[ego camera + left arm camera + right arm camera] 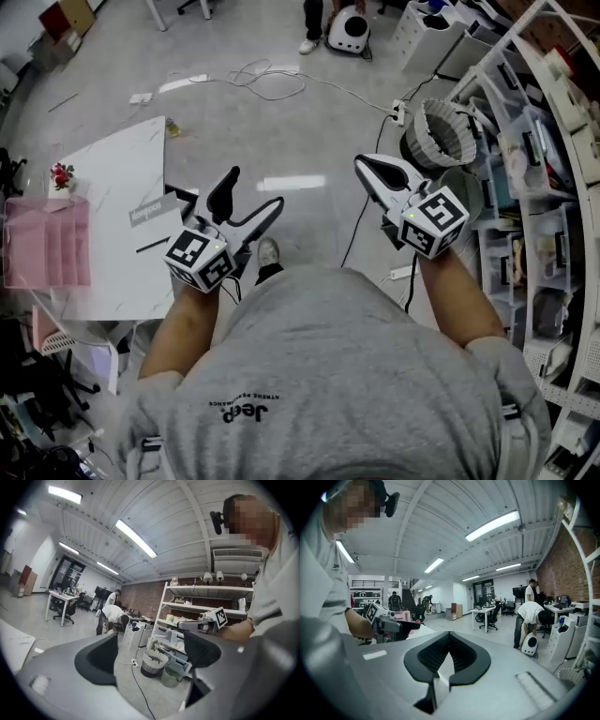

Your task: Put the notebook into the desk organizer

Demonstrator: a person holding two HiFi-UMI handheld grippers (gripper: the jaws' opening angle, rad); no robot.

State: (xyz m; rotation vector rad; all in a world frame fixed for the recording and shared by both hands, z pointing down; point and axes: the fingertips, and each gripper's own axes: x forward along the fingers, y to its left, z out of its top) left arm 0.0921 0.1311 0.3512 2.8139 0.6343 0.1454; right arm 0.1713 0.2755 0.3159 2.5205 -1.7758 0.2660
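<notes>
- Notebook (153, 211): best candidate is the flat grey item with pale lettering on the white table (112, 164), close to the table's right edge. The identification is a judgement; no other book-like object is visible.
- Its long axis runs across the head view, rising slightly to the right.
- Desk organizer (47, 242): pink, translucent, with compartments, at the table's left side. It is well apart from the notebook and farther left.
- Left gripper (253, 192): held in front of the torso over open floor, just right of the table. Its jaws are spread wide, and only floor and a basket show between them in its own view.
- Right gripper (366, 167): held at similar height, farther right. Its jaws are pressed together at the tips and pinch nothing.
- Governing relation: the notebook lies left of both tools and the left gripper is clearly the nearer. Neither gripper touches the notebook or the table, so the task appears not yet begun.
- Assessed requirement: the left gripper, already spread, would need to come in across the notebook's short edge. A flat cover on a flat top leaves little to grip.
- Surroundings: white ribbed basket (445, 131) and shelving to the right.
</notes>
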